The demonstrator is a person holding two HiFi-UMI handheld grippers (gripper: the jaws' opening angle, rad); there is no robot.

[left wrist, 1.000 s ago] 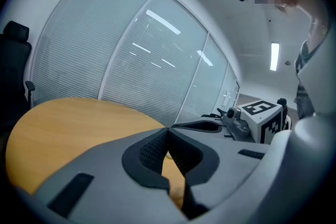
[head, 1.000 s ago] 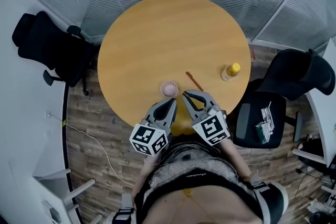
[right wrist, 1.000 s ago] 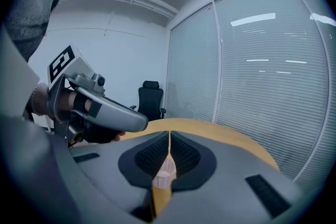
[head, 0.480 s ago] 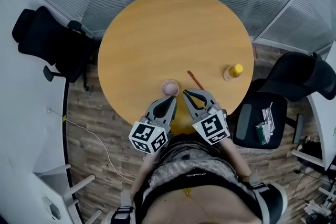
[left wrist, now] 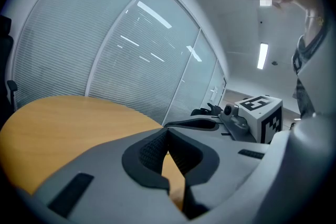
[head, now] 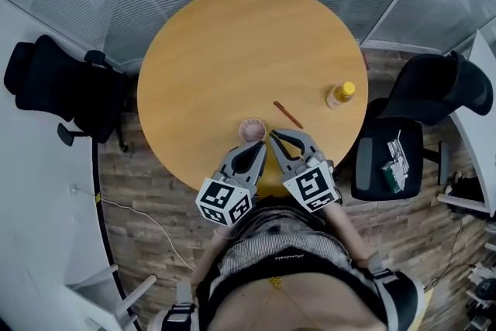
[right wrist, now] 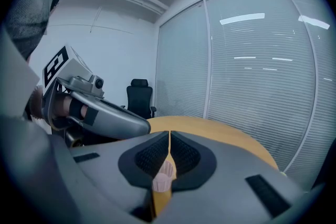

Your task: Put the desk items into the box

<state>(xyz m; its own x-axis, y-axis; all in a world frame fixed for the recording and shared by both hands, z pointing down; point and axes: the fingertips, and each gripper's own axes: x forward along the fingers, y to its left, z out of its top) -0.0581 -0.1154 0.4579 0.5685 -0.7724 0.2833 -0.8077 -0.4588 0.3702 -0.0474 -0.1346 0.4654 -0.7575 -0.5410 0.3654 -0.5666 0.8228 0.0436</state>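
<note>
The round wooden desk (head: 232, 50) carries three small things near its edge closest to the person: a pink cup (head: 252, 129), a thin brown stick (head: 287, 115) that may be a pencil, too small to tell, and a yellow-capped bottle (head: 339, 95) well off to the right. Both grippers hover side by side over that near edge, pointing in toward the desk. The left gripper (head: 261, 145) has its fingers (left wrist: 149, 152) pressed together at the tips, and only bare desk shows through the gap below them. The right gripper (head: 271, 137) likewise has its fingers (right wrist: 152, 155) pressed together. The pink cup shows through the slit beneath them, beyond the tips rather than pinched. In the head view the cup stands upright just beside the right gripper's tip and just ahead of the left one, but contact cannot be judged. A black office chair (head: 58, 85) stands to the left of the desk. A second chair (head: 391, 167), to the right, carries some small items on its seat.
</note>
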